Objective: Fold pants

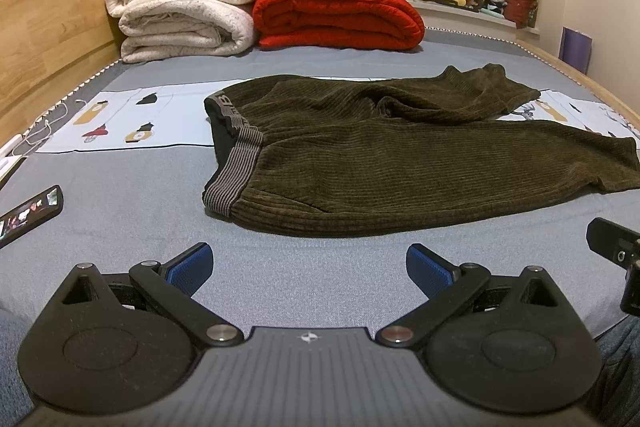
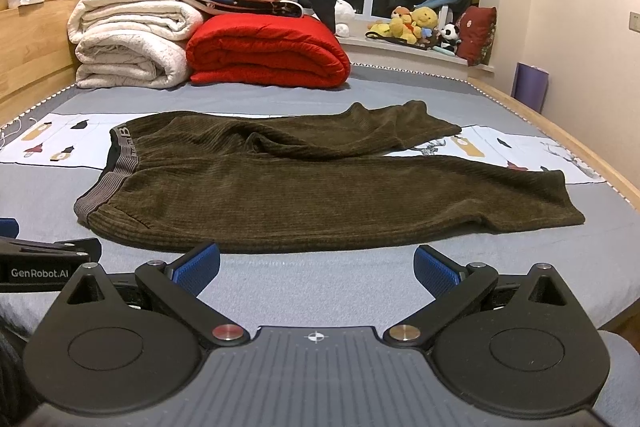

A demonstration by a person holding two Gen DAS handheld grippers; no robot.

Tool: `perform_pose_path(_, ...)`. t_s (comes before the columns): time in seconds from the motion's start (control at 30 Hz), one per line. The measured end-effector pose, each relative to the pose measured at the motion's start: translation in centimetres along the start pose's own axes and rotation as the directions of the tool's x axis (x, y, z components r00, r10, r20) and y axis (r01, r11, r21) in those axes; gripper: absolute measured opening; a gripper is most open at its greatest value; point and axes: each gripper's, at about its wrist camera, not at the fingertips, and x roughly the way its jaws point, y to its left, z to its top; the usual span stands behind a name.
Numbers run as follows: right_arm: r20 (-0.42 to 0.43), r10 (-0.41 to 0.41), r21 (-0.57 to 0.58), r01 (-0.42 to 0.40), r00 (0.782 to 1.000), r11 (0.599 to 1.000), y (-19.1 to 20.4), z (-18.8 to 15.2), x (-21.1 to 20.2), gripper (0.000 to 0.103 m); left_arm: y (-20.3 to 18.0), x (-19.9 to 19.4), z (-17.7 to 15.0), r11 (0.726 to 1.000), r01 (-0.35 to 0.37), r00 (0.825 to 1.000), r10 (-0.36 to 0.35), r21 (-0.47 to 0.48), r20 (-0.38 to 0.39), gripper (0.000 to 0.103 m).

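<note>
Grey bed [image 1: 120, 187]; ribbed corduroy pants [image 1: 400, 163] flat.

Ribbed corduroy pants [image 2: 304, 195] on matt cloth bedsheet [image 2: 320, 279].

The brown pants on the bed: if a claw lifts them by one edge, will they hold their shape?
Probably not. The pants already lie in soft wrinkles, so they would likely droop. Their thick ribbed fabric looks fairly heavy and grippy, unlikely to slip from the claw.

red quilt [image 1: 340, 13], white blankets [image 1: 180, 11], phone [image 1: 30, 215]
</note>
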Motion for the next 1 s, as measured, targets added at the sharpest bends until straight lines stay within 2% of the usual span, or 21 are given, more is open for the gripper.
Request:
perform_pose_path(0.6, -0.003, 0.016, 0.006, -0.016, 1.000, 1.000, 0.1, -0.1, 0.3, 0.102, -0.3, 0.5, 0.0, 1.000, 0.003, 1.000, -0.002, 0.005, -0.016, 0.103)
perform_pose_path(0.67, 0.001, 0.031, 0.019, -0.031, 1.000, 0.999, -0.2, 0.0, 0.5, 0.102, -0.2, 0.6, -0.1, 1.000, -0.007, 1.000, 0.007, -0.002, -0.016, 0.103)
perform_pose_path(0.73, 0.005, 0.044, 0.040, -0.044, 0.999, 0.998, -0.5, 0.2, 0.8, 0.102, 0.0, 1.0, -0.1, 0.999, -0.047, 0.999, 0.047, -0.020, -0.004, 0.103)
perform_pose_path(0.8, 0.016, 0.051, 0.065, -0.052, 0.999, 0.997, -1.2, 0.6, 1.4, 0.102, 0.6, 1.8, 0.0, 0.995, -0.088, 0.996, 0.087, -0.053, -0.025, 0.103)
perform_pose_path(0.87, 0.040, 0.050, 0.095, -0.054, 0.998, 0.994, -2.4, 1.2, 2.2, 0.102, 1.8, 2.9, 0.2, 0.989, -0.096, 0.994, 0.088, -0.114, -0.067, 0.103)
perform_pose_path(0.93, 0.058, 0.055, 0.125, -0.062, 0.997, 0.990, -4.2, 1.7, 3.6, 0.102, 3.5, 4.1, 0.0, 0.973, -0.108, 0.989, 0.084, -0.206, -0.123, 0.103)
perform_pose_path(1.0, 0.049, 0.031, 0.166, -0.039, 0.998, 0.985, -6.3, 1.8, 5.3, 0.102, 5.1, 5.1, -0.1, 0.952, -0.117, 0.986, 0.077, -0.283, -0.147, 0.103)
